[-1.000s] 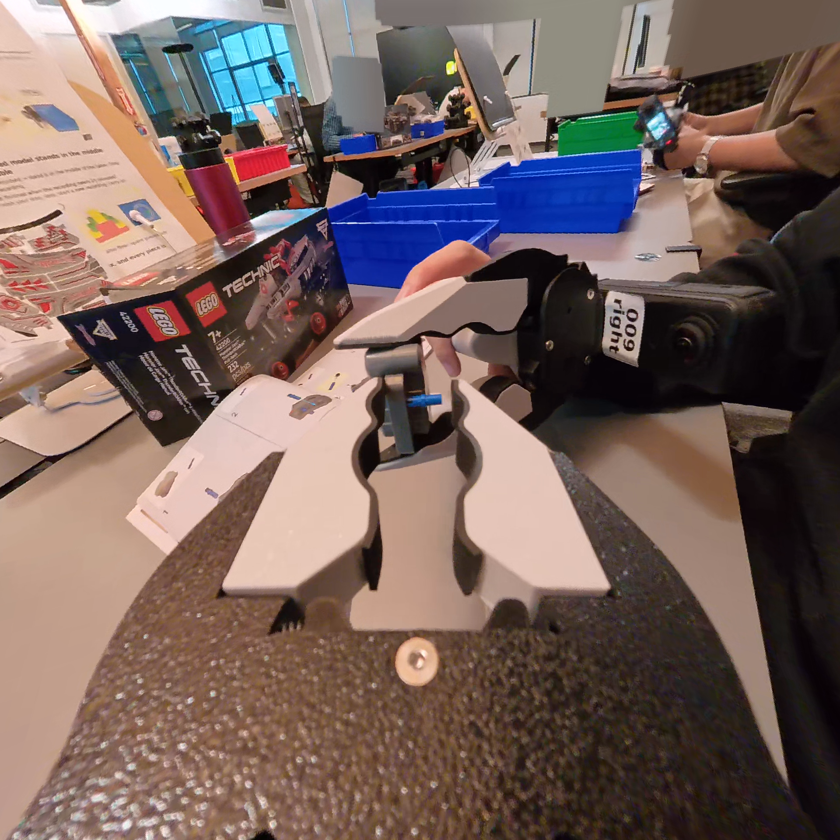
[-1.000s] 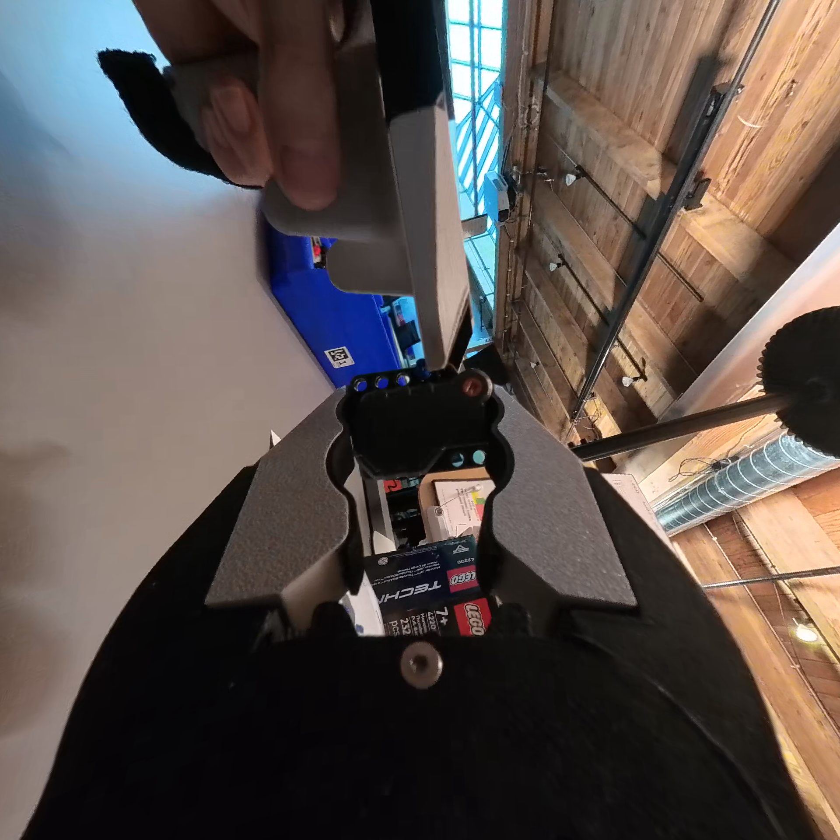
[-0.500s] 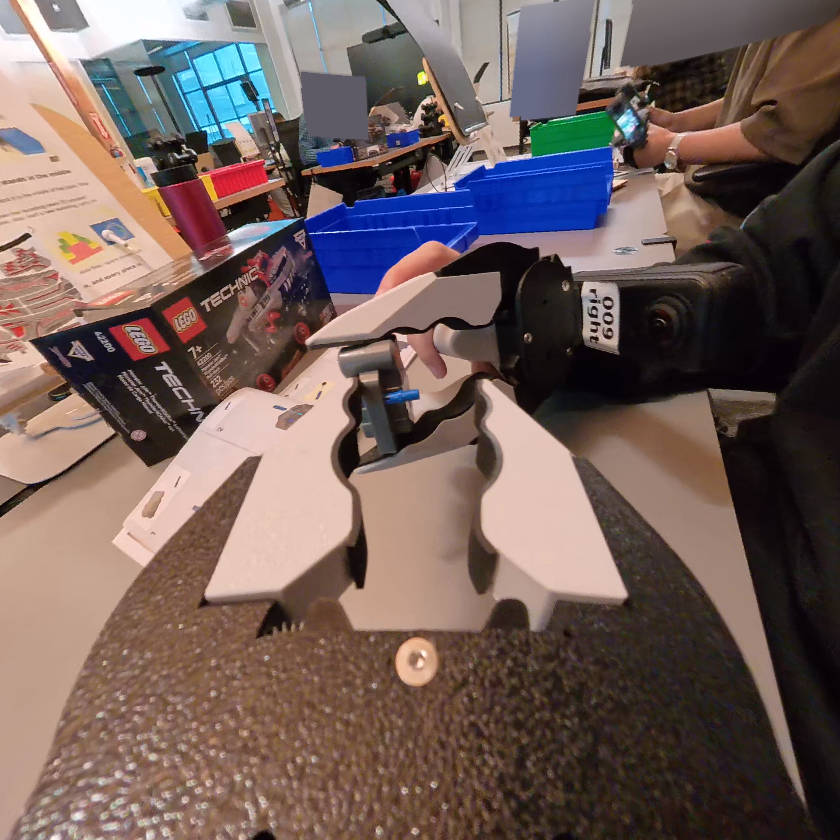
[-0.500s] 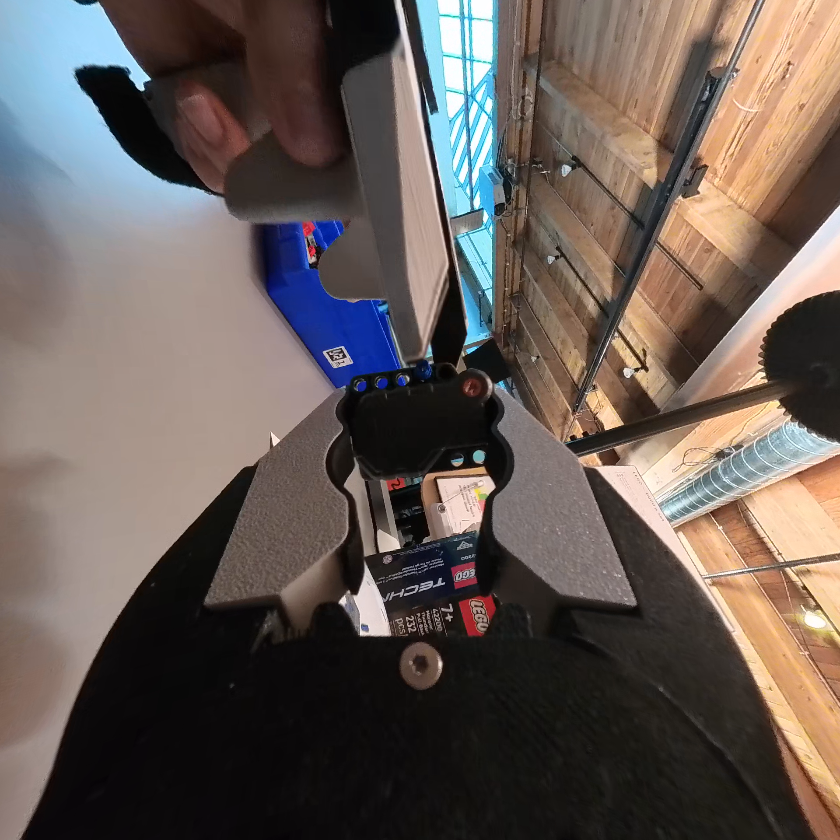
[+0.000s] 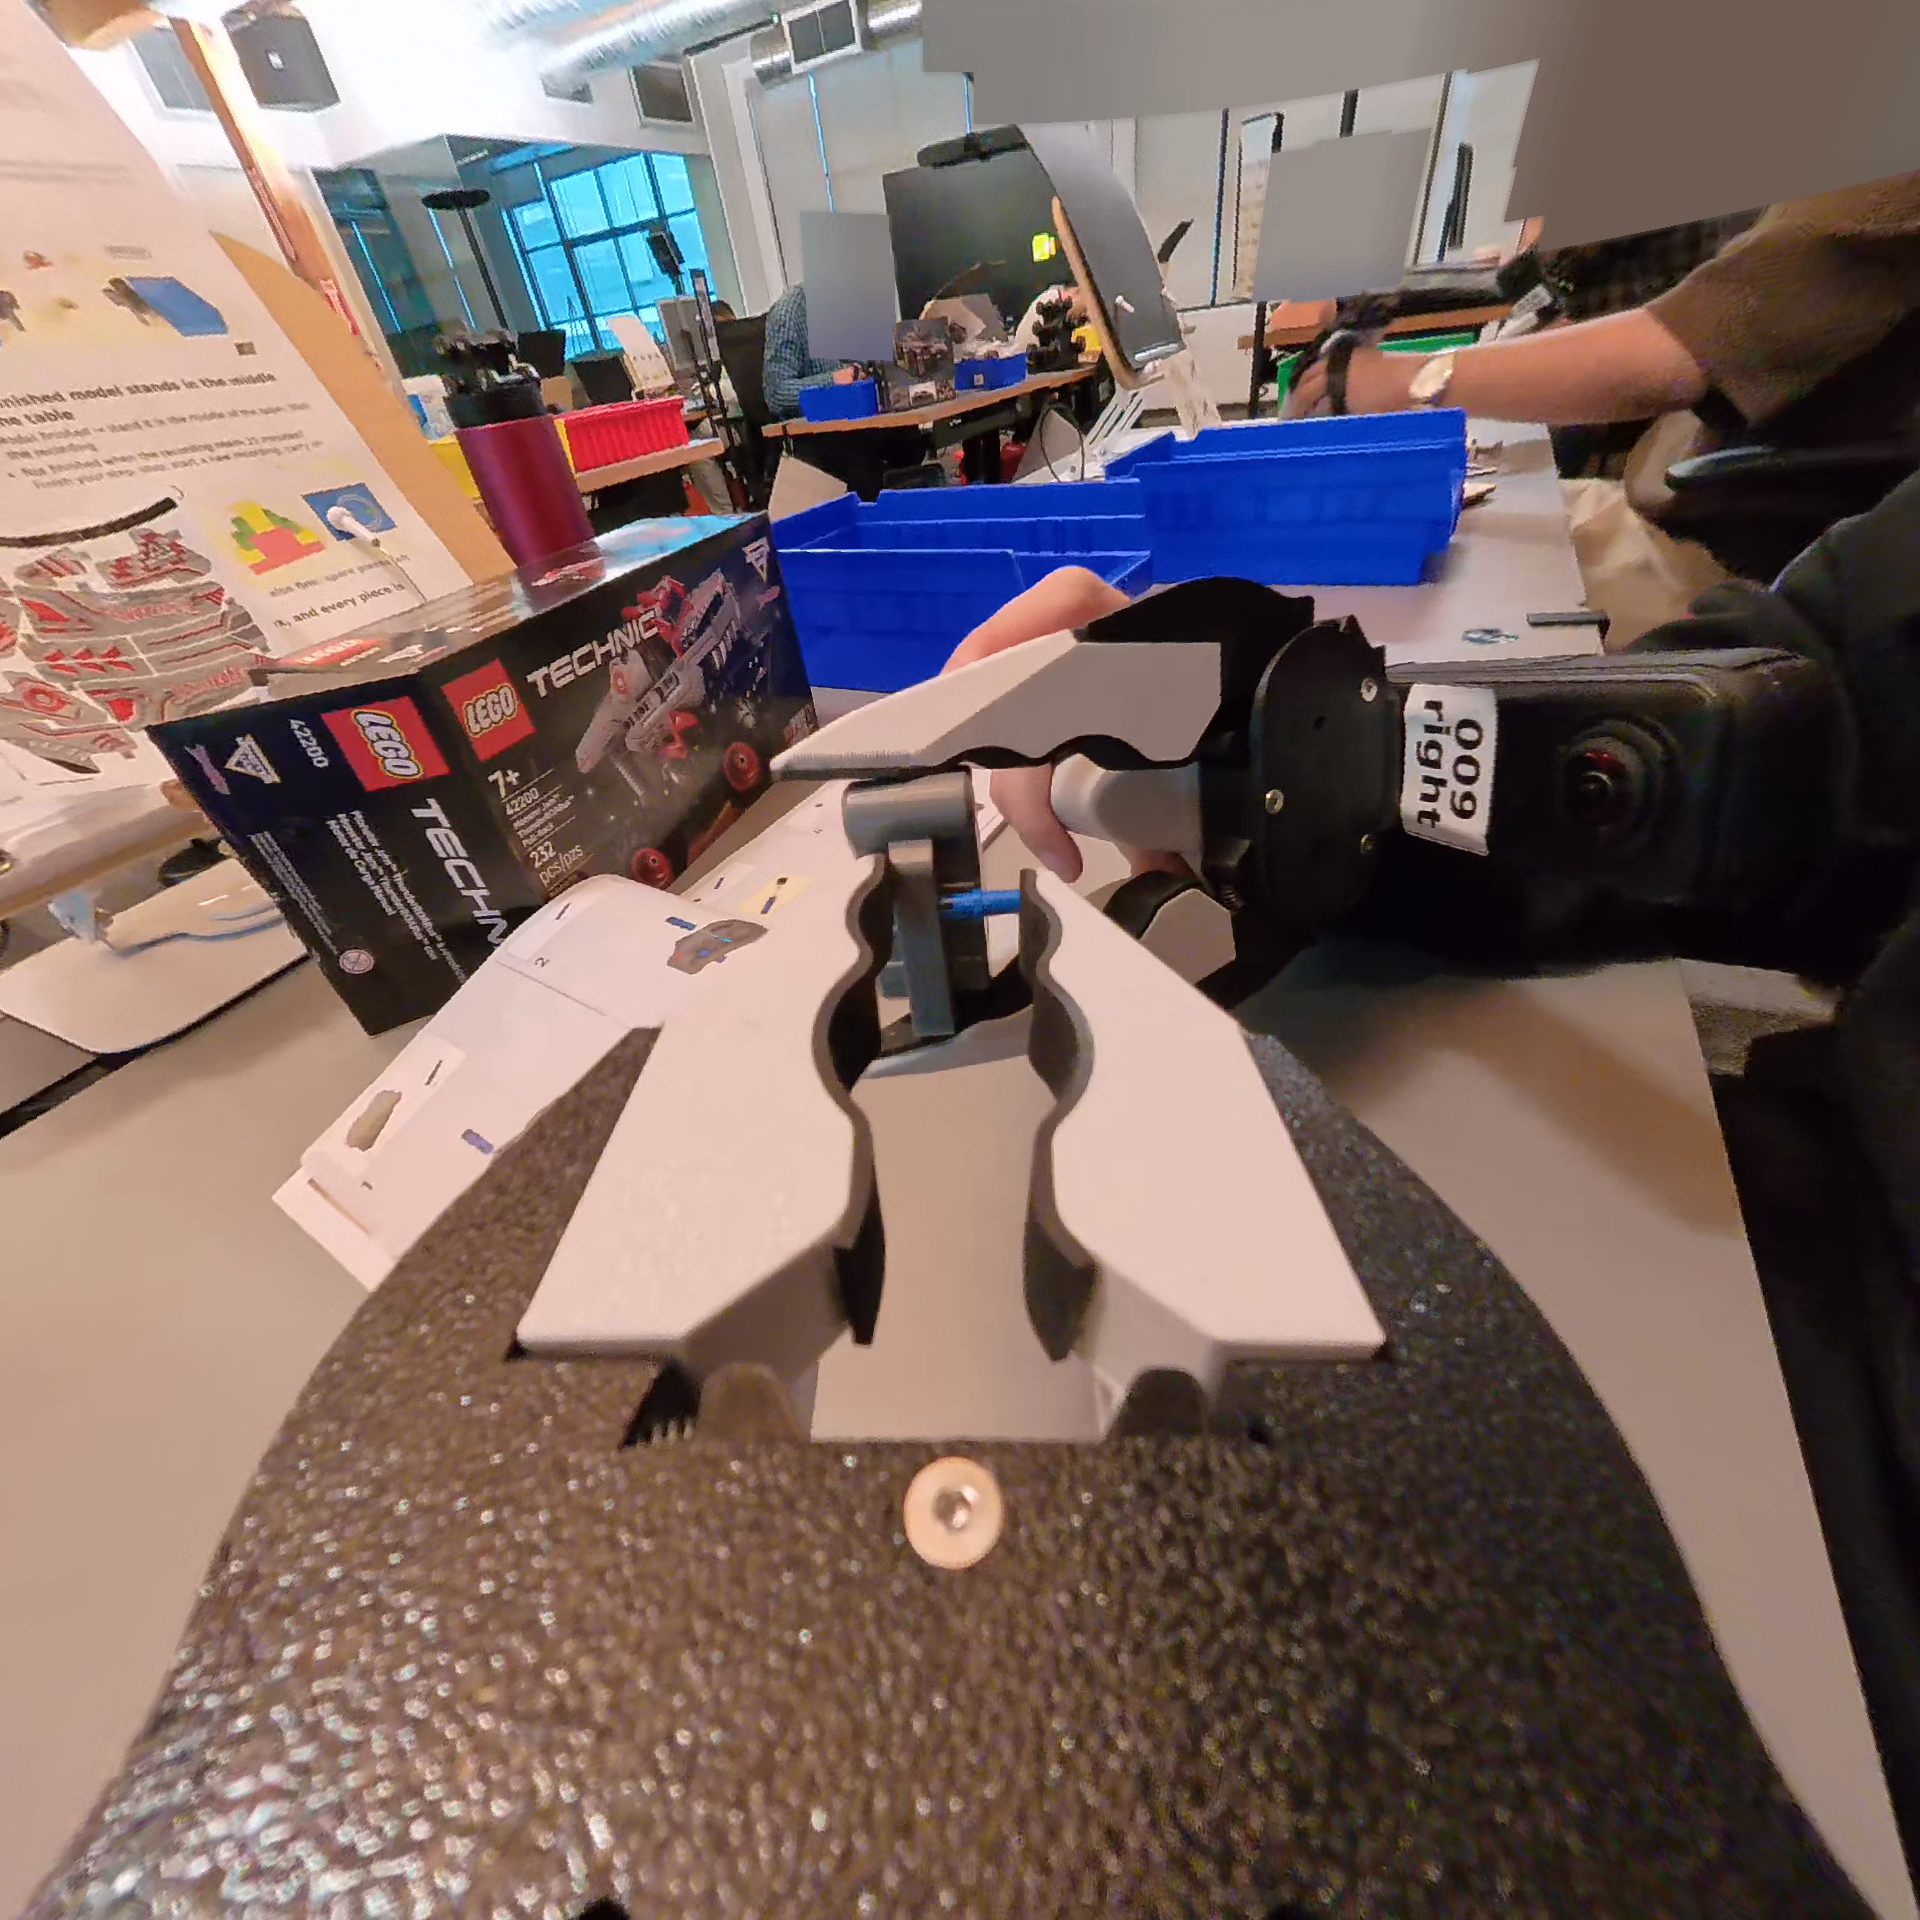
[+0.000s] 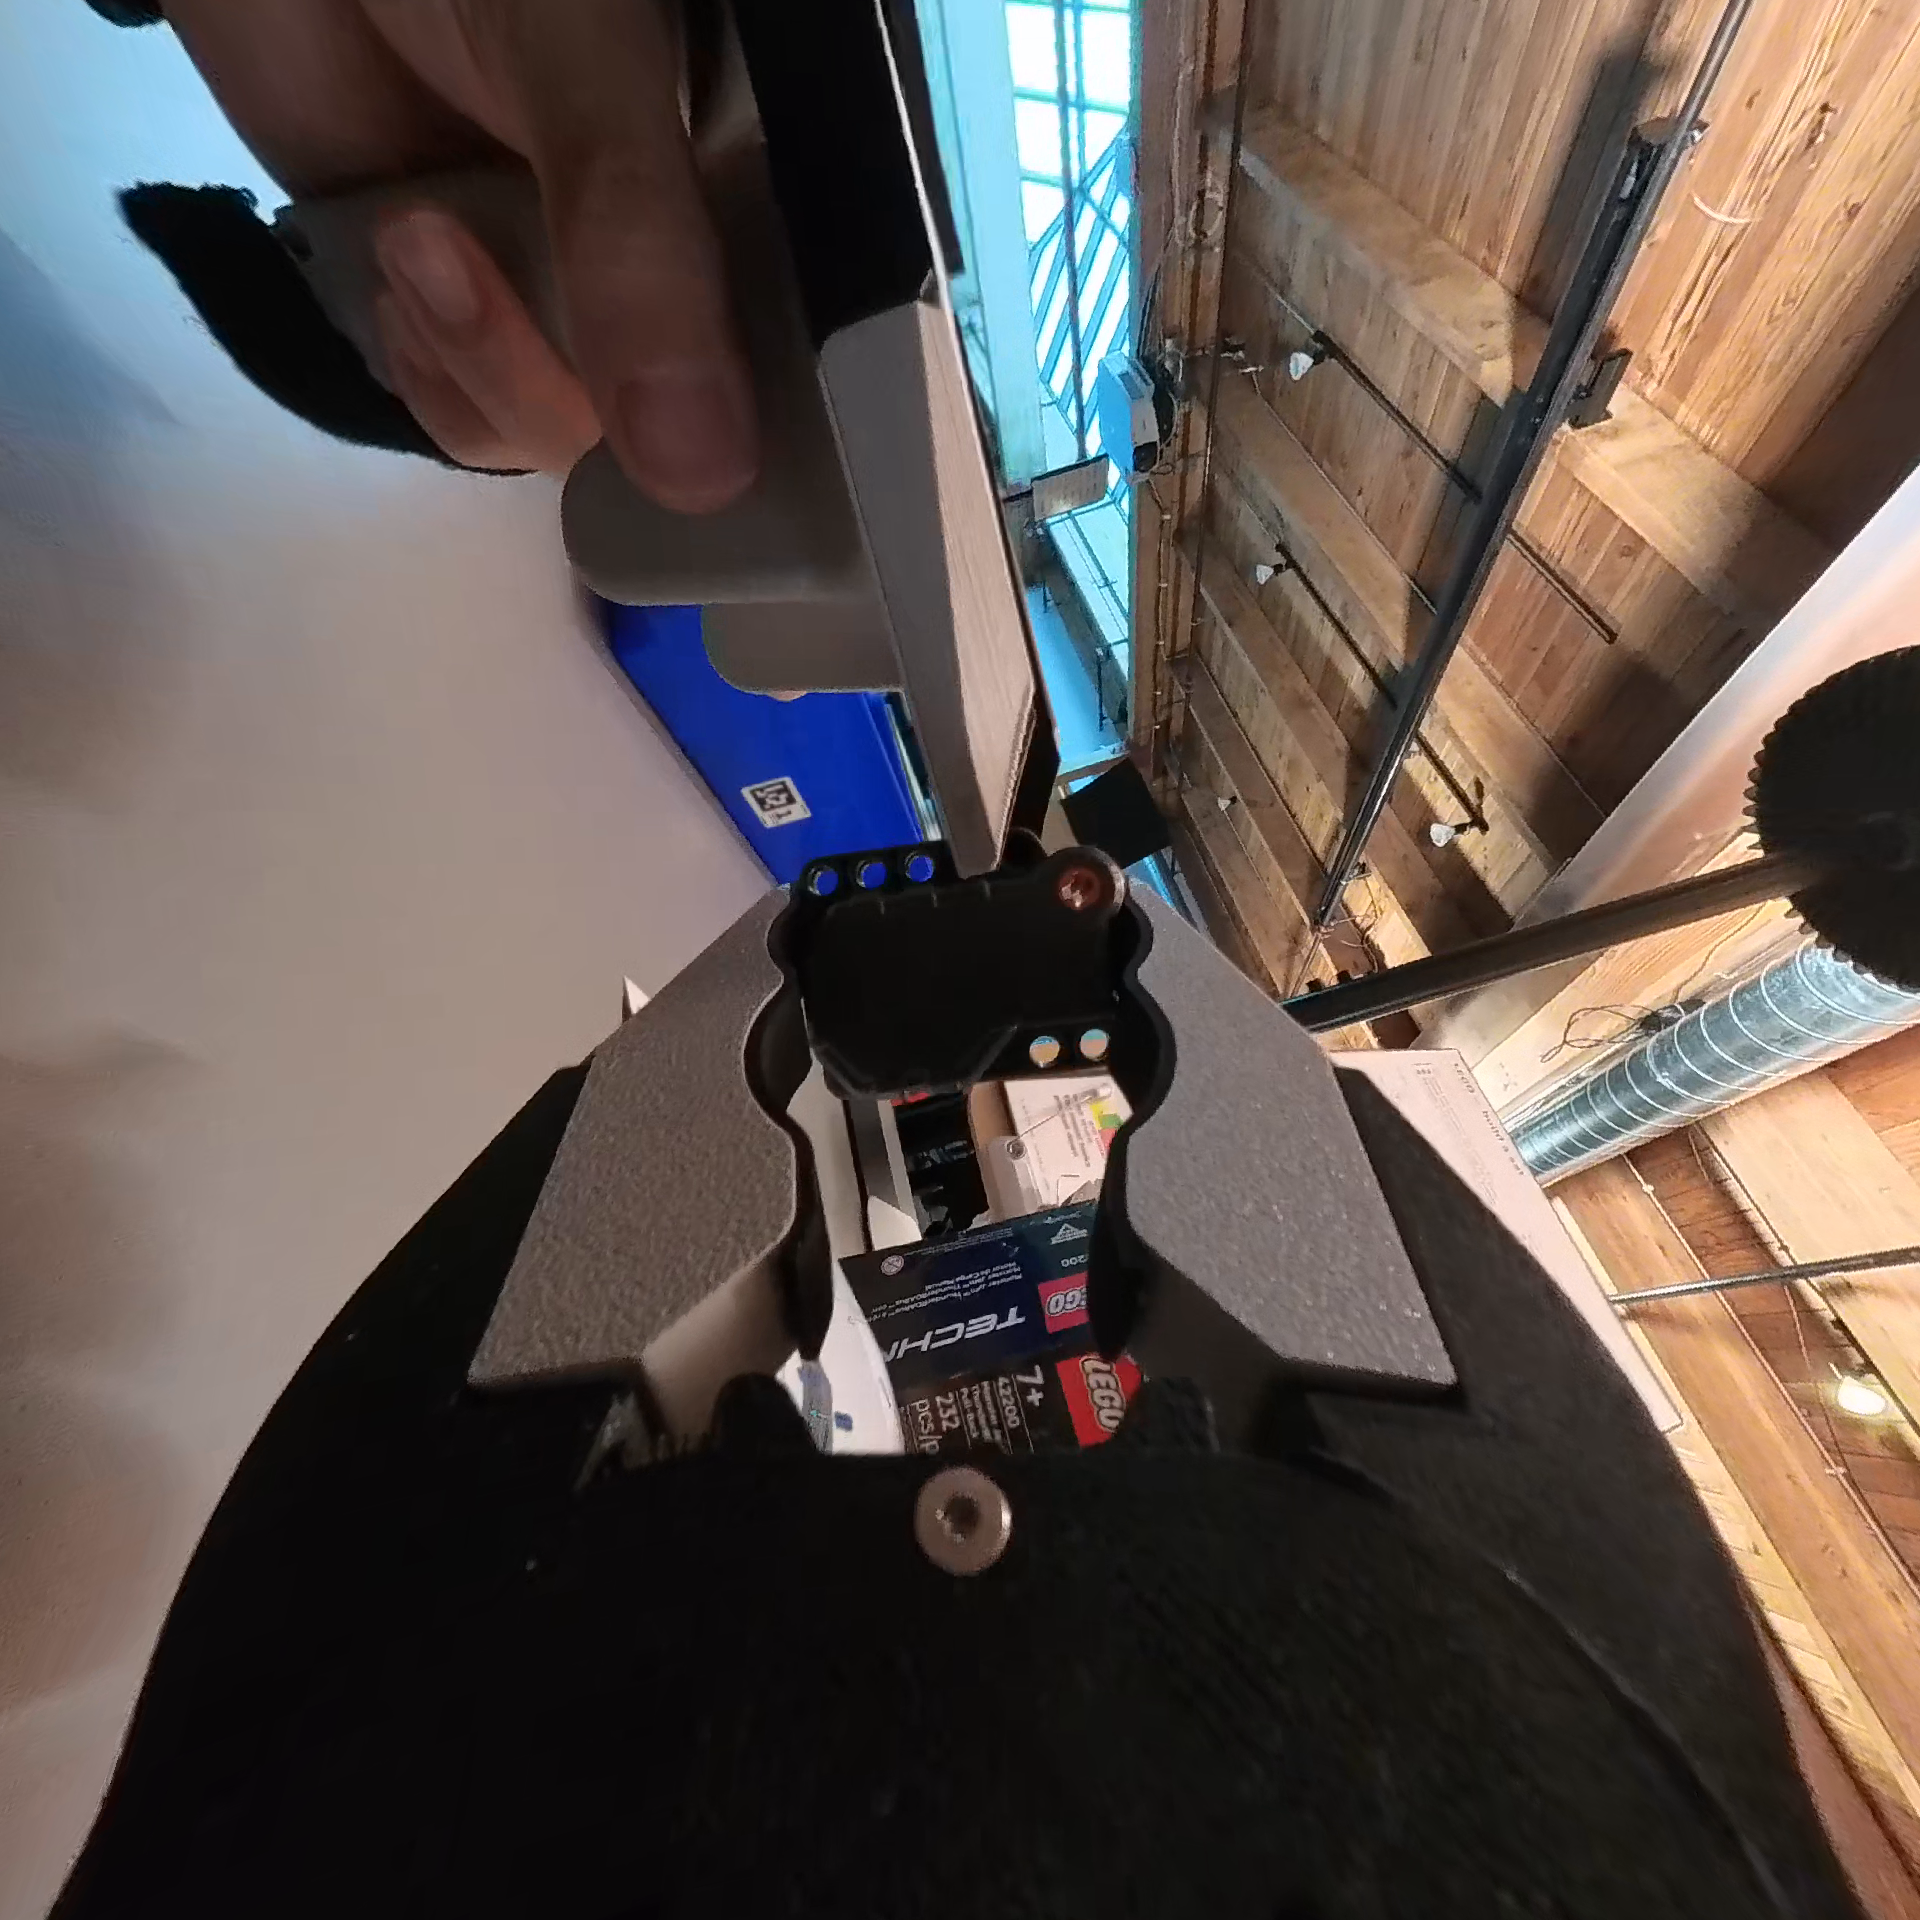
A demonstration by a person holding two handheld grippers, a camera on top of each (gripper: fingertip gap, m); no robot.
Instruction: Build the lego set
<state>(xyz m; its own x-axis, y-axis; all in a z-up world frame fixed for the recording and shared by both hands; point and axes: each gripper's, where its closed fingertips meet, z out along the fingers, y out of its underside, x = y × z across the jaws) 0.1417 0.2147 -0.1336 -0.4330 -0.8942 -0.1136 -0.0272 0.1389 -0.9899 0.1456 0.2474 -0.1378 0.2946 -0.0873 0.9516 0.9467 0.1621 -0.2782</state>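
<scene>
The black part (image 6: 961, 992), clamped in the right gripper (image 6: 961, 997), is held in the air over the desk (image 5: 1455, 1091), off the box (image 5: 488, 748). The left gripper (image 5: 940, 935), part-open, surrounds its blue pin (image 5: 977, 902); contact unclear. Likely step: seating that pin, needing a straight squeeze. Only the right view shows the pin holes; only the left, the grey beam (image 5: 920, 904)

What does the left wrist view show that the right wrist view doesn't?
Only the left view shows the blue pin, the booklet, a red cup and the right gripper from outside. Only the right view shows the wooden ceiling and a gear on a rod. Both show the black Lego part, the set box and blue bins.
</scene>
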